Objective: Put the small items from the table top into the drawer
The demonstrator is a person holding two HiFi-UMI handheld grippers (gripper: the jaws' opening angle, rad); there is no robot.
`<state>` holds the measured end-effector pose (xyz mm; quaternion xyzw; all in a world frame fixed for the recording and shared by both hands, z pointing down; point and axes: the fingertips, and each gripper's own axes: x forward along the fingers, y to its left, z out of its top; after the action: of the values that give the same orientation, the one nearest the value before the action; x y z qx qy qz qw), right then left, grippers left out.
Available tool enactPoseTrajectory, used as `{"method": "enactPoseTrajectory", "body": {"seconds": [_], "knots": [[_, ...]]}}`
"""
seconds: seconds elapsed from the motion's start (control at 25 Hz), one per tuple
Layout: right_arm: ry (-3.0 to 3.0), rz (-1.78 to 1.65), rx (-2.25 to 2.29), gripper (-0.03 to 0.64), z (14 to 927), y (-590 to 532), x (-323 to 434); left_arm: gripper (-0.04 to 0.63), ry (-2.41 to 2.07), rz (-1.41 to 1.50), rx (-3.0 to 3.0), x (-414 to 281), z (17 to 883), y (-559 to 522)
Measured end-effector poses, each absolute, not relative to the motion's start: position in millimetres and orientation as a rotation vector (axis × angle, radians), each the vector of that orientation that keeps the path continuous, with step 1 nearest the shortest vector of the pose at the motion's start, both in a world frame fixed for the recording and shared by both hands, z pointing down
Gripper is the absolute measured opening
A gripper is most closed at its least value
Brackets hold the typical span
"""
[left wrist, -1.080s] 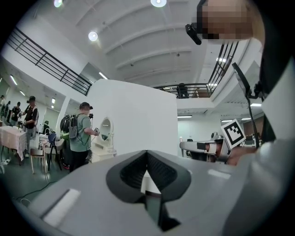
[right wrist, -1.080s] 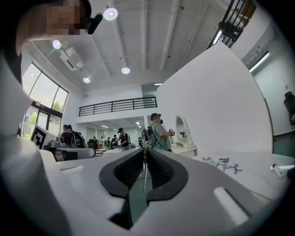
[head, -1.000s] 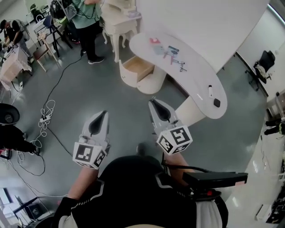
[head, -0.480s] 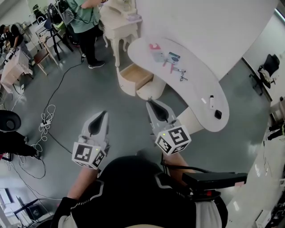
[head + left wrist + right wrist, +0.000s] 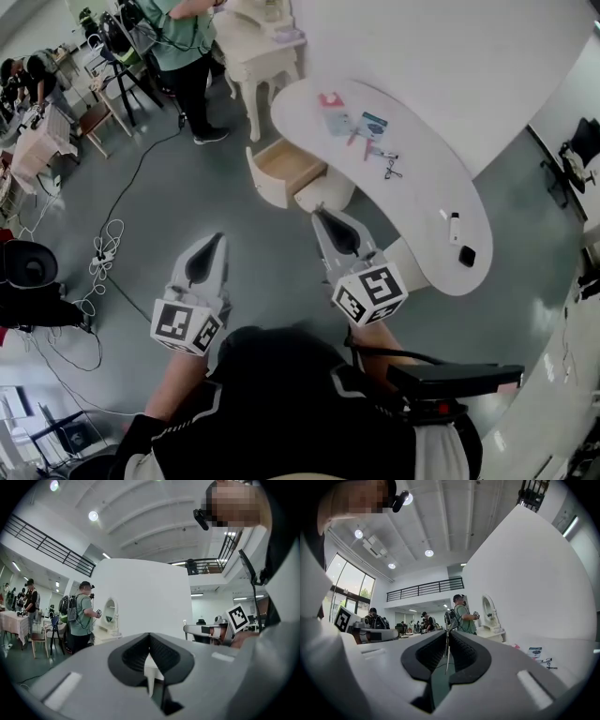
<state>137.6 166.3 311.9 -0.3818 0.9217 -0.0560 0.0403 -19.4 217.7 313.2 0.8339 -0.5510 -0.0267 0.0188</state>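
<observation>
White table (image 5: pixel 427 192), drawer (image 5: pixel 286 161) open, teal packet (image 5: pixel 373 123) (print unreadable)

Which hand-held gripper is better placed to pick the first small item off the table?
Right, likely. The right hand-held gripper sits nearer the white table and small items; the left hand-held gripper hangs over floor, farther off. Both are shut, empty.

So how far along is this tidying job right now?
Barely begun. Done: the drawer stands open, with nothing visible inside. In hand: nothing. The left tool and right tool are both shut and empty, over the floor short of the table top. Left: everything. The pink item, blue packet, white item and black item lie there.
</observation>
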Motion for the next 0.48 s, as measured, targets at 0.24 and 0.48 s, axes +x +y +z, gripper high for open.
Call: {"method": "enactPoseTrajectory", "body": {"seconds": [0.24, 0.48], "knots": [[2.823, -0.199, -1.165, 0.029, 318.2, 147.4, 130.4, 0.0, -1.748, -0.024, 2.524, -32.3, 322.8, 201.4], [2.817, -0.238, -1.206, 0.029, 327.4, 124.2, 115.1, 0.0, -1.682, -0.063, 2.585, -39.4, 321.5, 173.8]]}}
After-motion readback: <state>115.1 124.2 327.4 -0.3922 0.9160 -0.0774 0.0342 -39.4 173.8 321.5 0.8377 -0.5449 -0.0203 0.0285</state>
